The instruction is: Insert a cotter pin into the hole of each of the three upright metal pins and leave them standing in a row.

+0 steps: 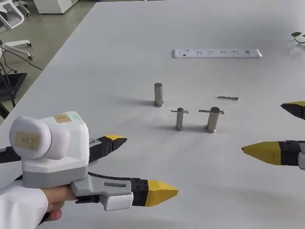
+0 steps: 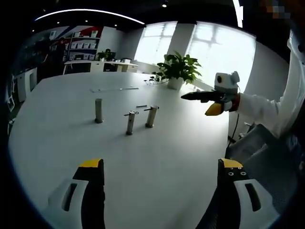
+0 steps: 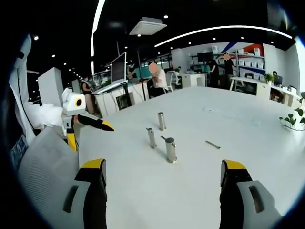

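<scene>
The white surface [image 1: 119, 57] lies bare on the near side, so the approach from there is open. The left tool [image 1: 151, 165], jaws spread wide, hangs at the near left. The right tool [image 1: 262, 128], jaws also apart, sits at the right with clear room beside it. The bare pin [image 1: 158, 94] stands alone at the back left, free all around. The middle pin [image 1: 179, 119] and right pin [image 1: 212, 119] stand near each other, and their crosswise cotter pins [image 1: 206, 111] narrow the gap between them. A loose cotter pin [image 1: 228, 98] lies flat behind the right pin, and a power strip [image 1: 217, 53] lies well beyond.
</scene>
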Demonstrator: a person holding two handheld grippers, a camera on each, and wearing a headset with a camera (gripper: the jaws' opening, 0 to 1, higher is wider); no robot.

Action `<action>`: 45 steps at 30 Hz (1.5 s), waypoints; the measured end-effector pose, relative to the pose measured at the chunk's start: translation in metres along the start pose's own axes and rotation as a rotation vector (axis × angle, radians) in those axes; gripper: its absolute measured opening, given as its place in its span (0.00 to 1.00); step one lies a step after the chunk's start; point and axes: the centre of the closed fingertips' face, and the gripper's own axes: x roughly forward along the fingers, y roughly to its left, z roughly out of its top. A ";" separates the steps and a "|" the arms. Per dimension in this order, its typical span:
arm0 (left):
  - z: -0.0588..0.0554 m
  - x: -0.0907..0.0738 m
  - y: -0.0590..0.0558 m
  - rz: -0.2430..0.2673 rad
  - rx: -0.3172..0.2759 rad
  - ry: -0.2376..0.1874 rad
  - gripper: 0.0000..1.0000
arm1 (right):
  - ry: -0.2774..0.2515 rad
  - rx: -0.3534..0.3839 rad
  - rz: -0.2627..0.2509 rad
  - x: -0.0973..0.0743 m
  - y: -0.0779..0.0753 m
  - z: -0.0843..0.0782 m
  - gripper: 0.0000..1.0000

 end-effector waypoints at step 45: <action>0.092 0.060 0.138 0.227 0.024 -0.161 0.64 | 0.064 0.078 -0.008 -0.009 0.000 -0.035 0.98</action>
